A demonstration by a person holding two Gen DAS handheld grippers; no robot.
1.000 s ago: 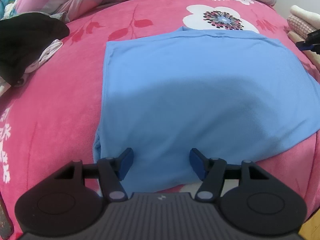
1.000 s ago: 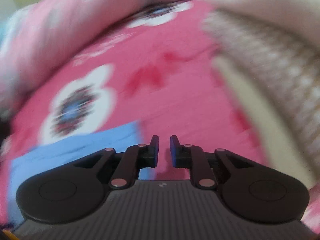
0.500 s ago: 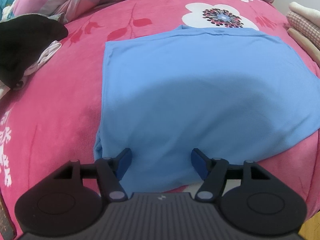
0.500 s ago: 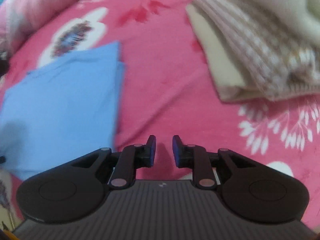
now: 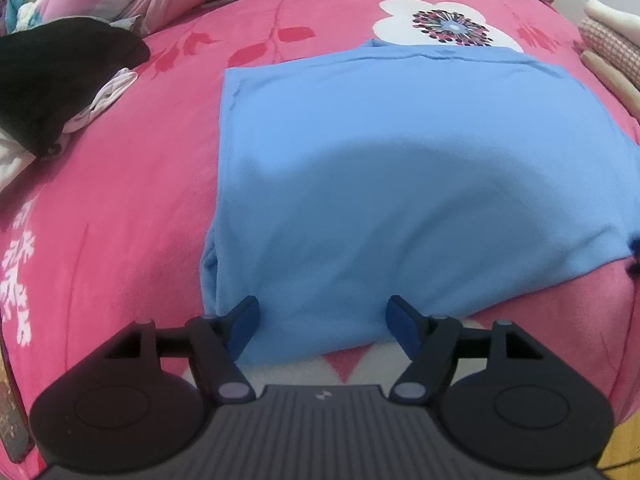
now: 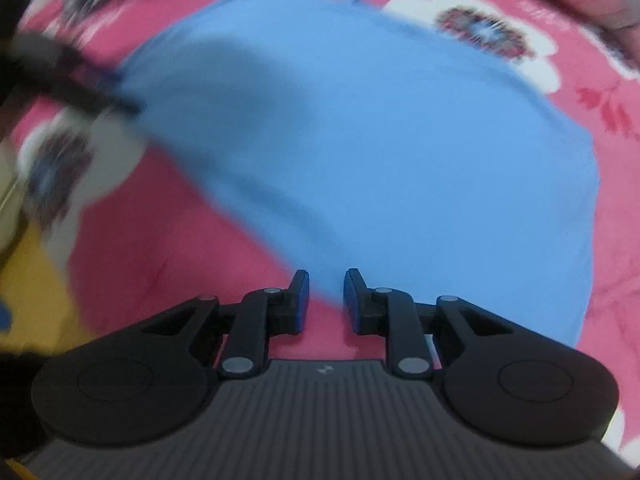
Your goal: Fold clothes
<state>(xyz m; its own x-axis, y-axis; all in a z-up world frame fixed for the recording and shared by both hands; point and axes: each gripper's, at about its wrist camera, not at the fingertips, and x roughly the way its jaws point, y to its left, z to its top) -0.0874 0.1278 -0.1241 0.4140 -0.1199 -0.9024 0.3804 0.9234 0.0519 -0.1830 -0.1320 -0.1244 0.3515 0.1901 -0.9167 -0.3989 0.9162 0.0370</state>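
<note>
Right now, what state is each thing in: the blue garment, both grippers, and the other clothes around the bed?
Blue garment: folded flat on the pink blanket.
Left gripper: jaws just opening, wide over the garment's near edge, gripping nothing.
Right gripper: narrow gap, garment corner at the tips; grip unclear in the blur.
Black garment: crumpled, unfolded.
Stack: folded, at the right edge.

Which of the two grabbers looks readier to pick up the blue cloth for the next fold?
Probably the left gripper: its jaws, just opening, stand wide and astride the near edge of the folded blue cloth. The right gripper is over a corner, but its jaws are only narrowly apart and its view is blurred.
</note>
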